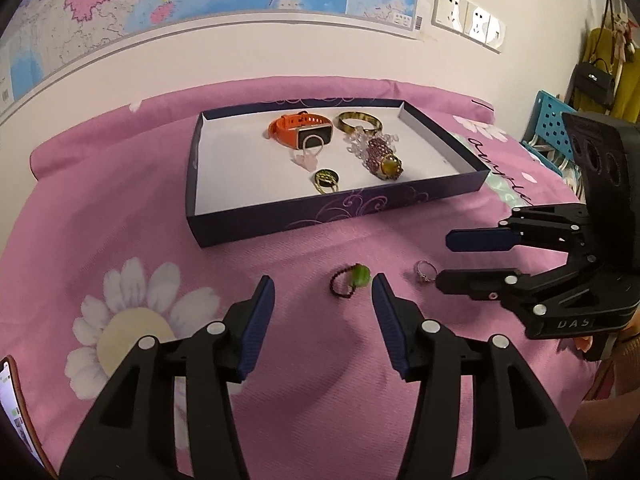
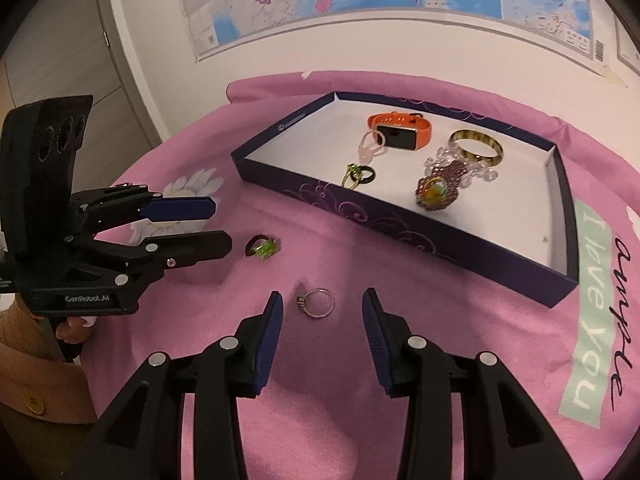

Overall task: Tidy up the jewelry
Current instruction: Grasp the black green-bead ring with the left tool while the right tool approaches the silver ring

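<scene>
On the pink cloth, short of the navy box's near wall, lie the green-stone ring and silver ring, each before empty, parted jaws: left gripper, right gripper. Cloth reads "I love You"; the left gripper's body, "GenRobot.AI".
</scene>
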`<state>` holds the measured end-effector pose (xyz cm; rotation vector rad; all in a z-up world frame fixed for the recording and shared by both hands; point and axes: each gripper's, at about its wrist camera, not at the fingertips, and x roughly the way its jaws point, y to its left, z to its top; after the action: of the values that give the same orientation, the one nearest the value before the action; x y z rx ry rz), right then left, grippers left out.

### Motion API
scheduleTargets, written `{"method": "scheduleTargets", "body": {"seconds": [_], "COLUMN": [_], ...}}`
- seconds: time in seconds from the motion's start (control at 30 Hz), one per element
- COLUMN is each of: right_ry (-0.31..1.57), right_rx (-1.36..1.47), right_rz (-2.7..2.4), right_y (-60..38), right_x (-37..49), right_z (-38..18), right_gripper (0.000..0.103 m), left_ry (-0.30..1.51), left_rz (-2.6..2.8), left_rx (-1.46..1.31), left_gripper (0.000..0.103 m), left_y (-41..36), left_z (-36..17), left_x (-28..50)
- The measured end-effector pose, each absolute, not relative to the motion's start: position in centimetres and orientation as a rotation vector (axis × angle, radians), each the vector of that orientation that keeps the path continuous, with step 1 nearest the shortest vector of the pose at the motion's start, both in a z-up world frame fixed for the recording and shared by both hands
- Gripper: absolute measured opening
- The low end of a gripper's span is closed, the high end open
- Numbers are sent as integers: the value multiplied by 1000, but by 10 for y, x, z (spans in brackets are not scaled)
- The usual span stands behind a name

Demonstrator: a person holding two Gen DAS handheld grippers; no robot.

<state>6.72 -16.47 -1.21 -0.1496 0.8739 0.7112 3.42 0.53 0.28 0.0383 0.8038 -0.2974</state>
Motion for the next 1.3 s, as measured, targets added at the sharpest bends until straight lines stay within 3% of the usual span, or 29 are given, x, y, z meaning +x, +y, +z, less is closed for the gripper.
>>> {"method": "scheduleTargets", "body": {"seconds": [0.53, 0.7, 0.93, 1.1, 1.3], "right_ry": [890, 881, 880, 879, 880], "right_rx": [-199, -226, -228, -231, -218], "right_rz": [706, 690, 676, 678, 680], "right_y": [-148, -145, -148, -149, -152], "right_x": [72, 68, 70, 70, 68], "right_z": [-20, -20, -21, -20, -19], "right_gripper": [40, 34, 20, 19, 18], "left_ry": [835, 842, 876, 883, 879], "left_rz": [-316, -326, -345, -348, -353], "left_rx": [60, 63, 32, 28, 28], "left_gripper": [50, 50, 36, 25, 25], "left_y": [-7, -12, -16, -17, -19], "left_z": [-6, -7, -12, -14, -13], "left_x": [41, 47, 55, 54, 50]}}
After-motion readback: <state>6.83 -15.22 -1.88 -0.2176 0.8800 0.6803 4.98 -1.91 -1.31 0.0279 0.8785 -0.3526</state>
